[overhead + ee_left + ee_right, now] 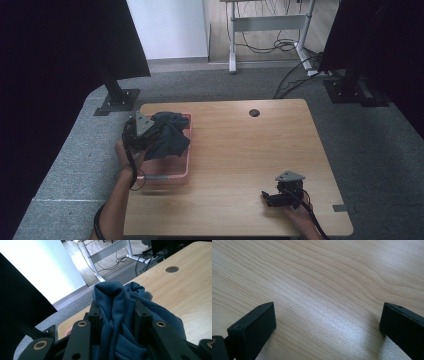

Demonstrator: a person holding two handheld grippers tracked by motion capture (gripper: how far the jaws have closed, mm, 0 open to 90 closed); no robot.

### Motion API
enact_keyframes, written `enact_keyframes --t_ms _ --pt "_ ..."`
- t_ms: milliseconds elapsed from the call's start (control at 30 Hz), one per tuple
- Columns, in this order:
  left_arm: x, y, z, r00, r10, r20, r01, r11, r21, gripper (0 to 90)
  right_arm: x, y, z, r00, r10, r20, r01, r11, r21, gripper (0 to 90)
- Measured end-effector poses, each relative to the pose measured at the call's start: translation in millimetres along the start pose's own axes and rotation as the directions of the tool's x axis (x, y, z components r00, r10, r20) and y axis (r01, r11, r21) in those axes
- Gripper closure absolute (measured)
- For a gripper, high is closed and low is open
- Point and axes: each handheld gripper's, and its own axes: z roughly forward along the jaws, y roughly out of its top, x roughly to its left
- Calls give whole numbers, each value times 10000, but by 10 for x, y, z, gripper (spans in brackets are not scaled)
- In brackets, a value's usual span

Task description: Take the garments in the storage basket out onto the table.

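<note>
One crumpled dark-blue knit cloth [117, 315] pinched in left hand-held gripper [116, 312], right hand-held gripper [327, 322] agape

Clearance: table mostly free; left edge obstructed.
Bare wood table [240, 155] open from centre to right, nothing between right gripper [328, 322] jaws. Pink basket [186, 165] and bunched blue cloth [167, 136] in left gripper [117, 315] block the left side.
</note>
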Motion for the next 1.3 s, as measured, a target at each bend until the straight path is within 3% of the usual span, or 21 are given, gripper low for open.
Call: enact_keyframes --t_ms 1300 --pt "-130 322 -129 9991 420 26 -417 9964 -731 662 1 0 0 10000 4 1 -4 10000 -2 2"
